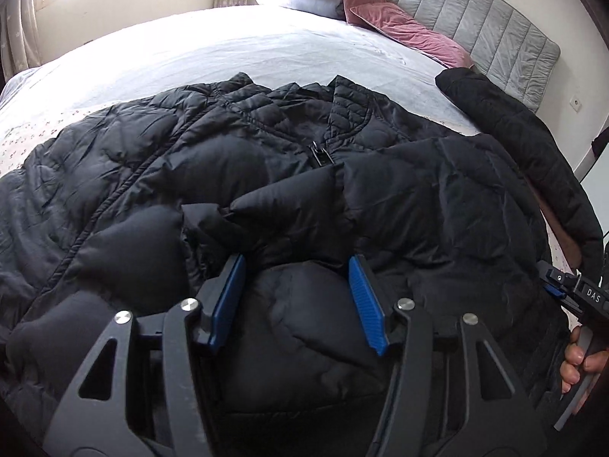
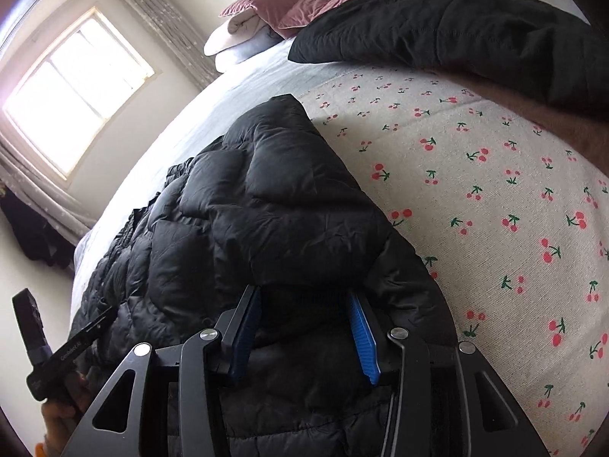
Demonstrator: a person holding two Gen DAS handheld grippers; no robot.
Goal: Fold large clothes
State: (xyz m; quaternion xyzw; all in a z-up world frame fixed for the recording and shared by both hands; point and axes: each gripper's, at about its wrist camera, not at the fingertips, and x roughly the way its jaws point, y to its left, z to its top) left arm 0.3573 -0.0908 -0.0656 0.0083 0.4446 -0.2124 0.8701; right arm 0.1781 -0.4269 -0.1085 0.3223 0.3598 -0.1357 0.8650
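A black puffer jacket lies spread on the bed, front up, with its collar and zip pull toward the far side. My left gripper hovers low over the jacket's near part, jaws apart, a puffy panel lying between the blue pads without being pinched. In the right wrist view the jacket is folded over at its right edge. My right gripper straddles that folded edge, its fingertips tucked under the overhang, both pad faces showing. Each view catches the other gripper at its edge: the right gripper, the left gripper.
A second black quilted garment lies on the bed's right side. A cherry-print cloth covers the bed beside the jacket. Pink and white pillows rest against the grey headboard. A bright window is at the left.
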